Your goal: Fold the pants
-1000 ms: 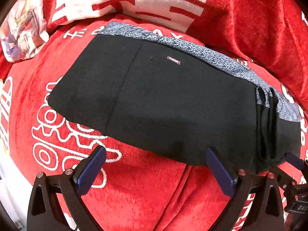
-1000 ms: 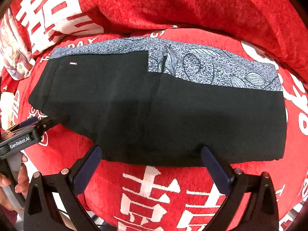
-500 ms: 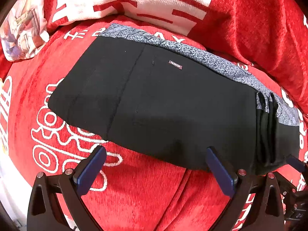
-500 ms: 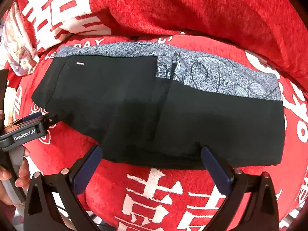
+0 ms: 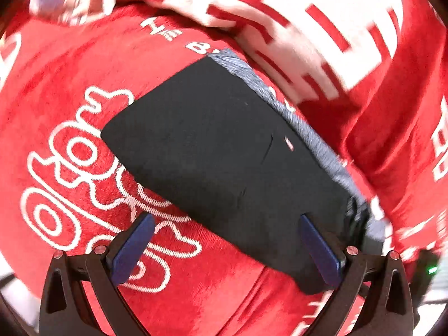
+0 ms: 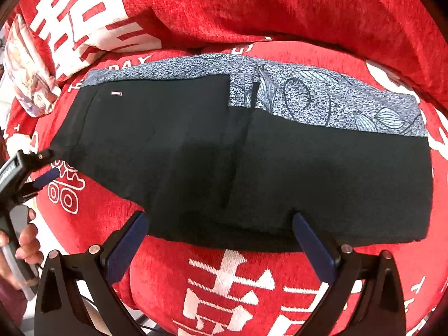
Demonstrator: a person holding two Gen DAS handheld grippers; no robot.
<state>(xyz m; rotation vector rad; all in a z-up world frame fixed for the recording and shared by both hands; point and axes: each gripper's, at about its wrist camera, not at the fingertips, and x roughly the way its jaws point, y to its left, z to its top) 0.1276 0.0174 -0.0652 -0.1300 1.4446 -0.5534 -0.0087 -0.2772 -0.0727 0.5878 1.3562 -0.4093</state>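
One pair of black pants (image 6: pixel 280 168) with a grey leaf-print panel (image 6: pixel 322 98) along the far edge lies part-folded and flat on a red cushion (image 6: pixel 252 285) with white lettering; the cloth looks soft, light and limp, so I judge it will sag and slide unless pinched through all layers at a corner or hem edge. Two tools show: the left tool (image 5: pixel 224 247) hangs wide open at the near left corner of the pants, and the right tool (image 6: pixel 221 245) gapes open, empty, at the near edge.
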